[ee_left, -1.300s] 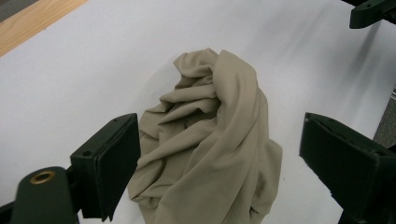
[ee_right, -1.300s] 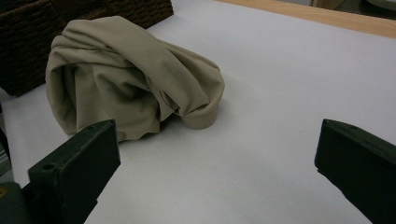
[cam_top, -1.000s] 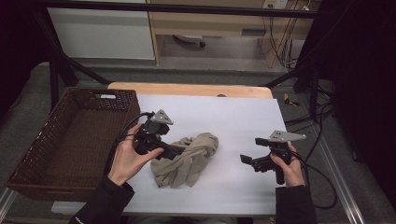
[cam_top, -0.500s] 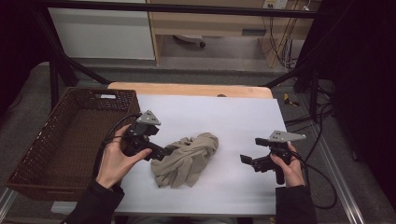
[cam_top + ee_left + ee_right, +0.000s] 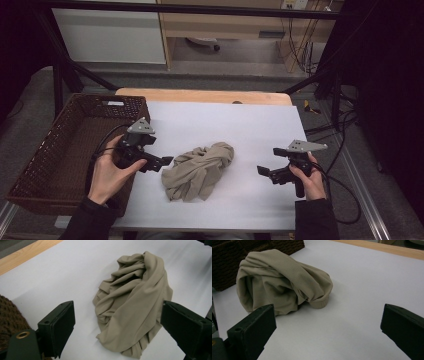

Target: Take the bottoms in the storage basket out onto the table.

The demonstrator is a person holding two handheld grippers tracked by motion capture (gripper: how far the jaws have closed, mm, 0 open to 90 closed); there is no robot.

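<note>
A crumpled beige cloth (image 5: 198, 169) lies on the white surface (image 5: 250, 125), just ahead of the left hand-held gripper (image 5: 162, 162) and well apart from the right hand-held gripper (image 5: 265, 172). Both have jaws apart, holding nothing.

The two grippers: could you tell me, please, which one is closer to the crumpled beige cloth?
The left gripper: its tips nearly reach the cloth, while the right gripper sits well apart across bare white table.

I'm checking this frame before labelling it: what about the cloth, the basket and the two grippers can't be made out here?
- Beige cloth: what garment it is, bunched folds hide it in all views.
- Wicker basket: near corner, covered by the left hand in the high view.
- Left gripper, right gripper: open, jaw bases cut off by the bottom edge.
</note>
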